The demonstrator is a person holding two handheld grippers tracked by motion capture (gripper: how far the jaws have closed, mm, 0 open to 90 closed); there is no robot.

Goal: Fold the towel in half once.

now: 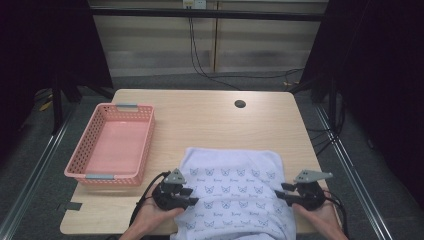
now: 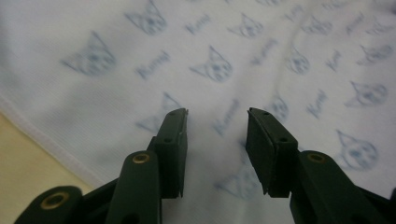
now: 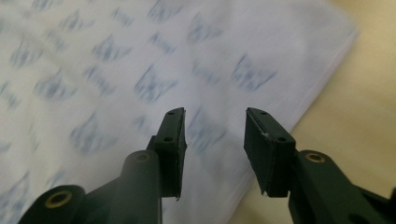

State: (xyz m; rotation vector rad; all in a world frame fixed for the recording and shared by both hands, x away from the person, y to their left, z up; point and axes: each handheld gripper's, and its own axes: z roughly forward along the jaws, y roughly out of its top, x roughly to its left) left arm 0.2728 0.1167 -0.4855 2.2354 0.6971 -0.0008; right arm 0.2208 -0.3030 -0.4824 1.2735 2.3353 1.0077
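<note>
Jaws of left gripper (image 2: pixel 217 116) and right gripper (image 3: pixel 214 115) parted above printed cloth (image 1: pixel 232 192).

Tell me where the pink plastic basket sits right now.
In the high view, the pink perforated plastic basket sits empty at the wooden table's left edge, left of the white cat-print cloth and beyond the left gripper.

Cloth: the white printed cloth with blue cat faces (image 1: pixel 235 192) looks like soft, matt, finely ribbed fabric with a stitched hem.
Bench: the pale wooden bench (image 1: pixel 200 117) has a smooth, faintly grained, low-sheen top.
Basket: the pink perforated plastic basket (image 1: pixel 145 137) looks slightly glossy.
Jaws: matt black plastic on both grippers, with small brass-coloured rivets.
</note>
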